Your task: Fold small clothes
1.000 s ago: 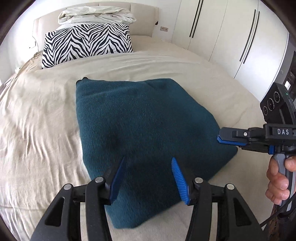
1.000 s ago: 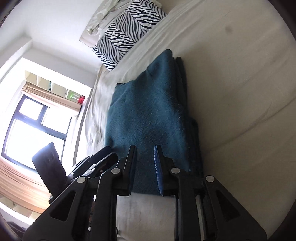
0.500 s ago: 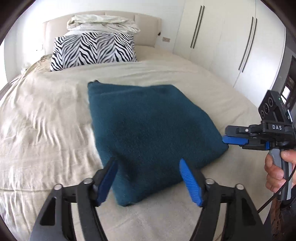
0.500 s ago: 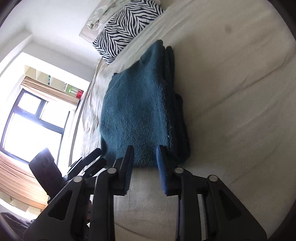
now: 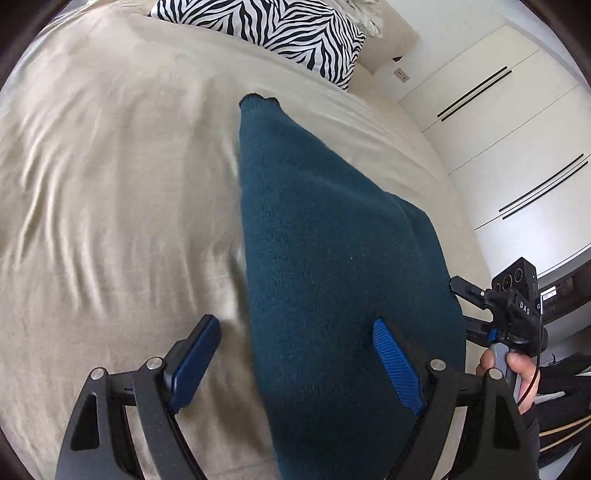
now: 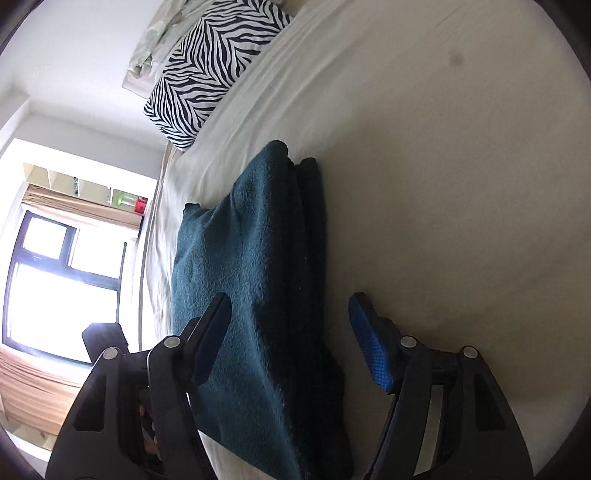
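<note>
A folded teal knit sweater (image 5: 325, 258) lies on the beige bed sheet (image 5: 110, 184). My left gripper (image 5: 295, 343) is open, its fingers straddling the sweater's near left edge, close above it. In the right wrist view the sweater (image 6: 251, 280) shows as a stacked fold. My right gripper (image 6: 291, 328) is open wide, its jaws straddling the sweater's thick folded edge at the near end. The right gripper also shows in the left wrist view (image 5: 480, 299) at the sweater's right edge, held by a hand.
A zebra-striped pillow (image 5: 277, 29) and a crumpled white cover (image 6: 159, 48) lie at the head of the bed. White wardrobe doors (image 5: 509, 147) stand to the right. A window (image 6: 59, 288) and a dark chair (image 6: 107, 339) are beyond the bed's left side.
The right gripper, nearly shut before, has opened wide over the sweater's edge. The left gripper has tilted and moved in low over the sweater's near left edge.
</note>
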`<state>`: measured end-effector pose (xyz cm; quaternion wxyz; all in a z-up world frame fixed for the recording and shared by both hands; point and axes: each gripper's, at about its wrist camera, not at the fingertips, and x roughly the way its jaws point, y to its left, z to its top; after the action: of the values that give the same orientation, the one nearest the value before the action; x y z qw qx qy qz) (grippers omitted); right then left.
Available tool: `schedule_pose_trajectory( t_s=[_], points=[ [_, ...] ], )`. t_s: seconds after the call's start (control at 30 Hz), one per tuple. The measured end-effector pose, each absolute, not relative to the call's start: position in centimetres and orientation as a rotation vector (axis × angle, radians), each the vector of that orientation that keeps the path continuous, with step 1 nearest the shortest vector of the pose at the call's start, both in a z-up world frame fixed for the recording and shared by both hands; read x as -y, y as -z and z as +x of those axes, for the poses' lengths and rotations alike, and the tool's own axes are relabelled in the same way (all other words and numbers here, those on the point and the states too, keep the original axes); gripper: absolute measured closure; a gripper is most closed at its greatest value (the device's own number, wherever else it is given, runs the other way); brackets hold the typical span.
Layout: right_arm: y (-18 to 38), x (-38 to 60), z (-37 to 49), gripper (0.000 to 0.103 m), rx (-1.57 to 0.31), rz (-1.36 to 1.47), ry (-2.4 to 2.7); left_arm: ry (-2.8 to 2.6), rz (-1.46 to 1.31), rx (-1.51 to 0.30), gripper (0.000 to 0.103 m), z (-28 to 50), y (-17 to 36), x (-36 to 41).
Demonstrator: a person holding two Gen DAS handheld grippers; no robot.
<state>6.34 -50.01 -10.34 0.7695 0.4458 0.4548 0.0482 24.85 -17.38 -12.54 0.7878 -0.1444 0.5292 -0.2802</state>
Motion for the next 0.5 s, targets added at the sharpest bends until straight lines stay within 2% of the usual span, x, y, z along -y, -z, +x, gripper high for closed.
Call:
schedule_pose_trajectory(
  t_s=[0.1,0.17,0.23,0.37,0.5],
  points=[
    [10.9,49.3,8.4,0.041,-1.000,0.960,-0.146,0.613,-0.274,-1.133,0.019,25.1,12.6,19.1],
    [11.5,48.4,9.7,0.049,-1.040,0.929,-0.158,0.603,-0.263,-1.149,0.026,25.5,12.6,19.9],
    [11.9,47.6,10.5,0.067,-1.082,0.880,-0.140,0.587,-0.253,-1.162,0.034,26.0,12.5,20.2],
    [11.0,46.4,9.9,0.076,-1.090,0.796,-0.066,0.594,-0.214,-1.155,0.055,26.2,11.4,20.3],
    [7.6,42.7,9.1,0.082,-1.078,0.586,0.025,0.599,-0.172,-1.130,0.061,24.4,8.9,19.2]
  ],
)
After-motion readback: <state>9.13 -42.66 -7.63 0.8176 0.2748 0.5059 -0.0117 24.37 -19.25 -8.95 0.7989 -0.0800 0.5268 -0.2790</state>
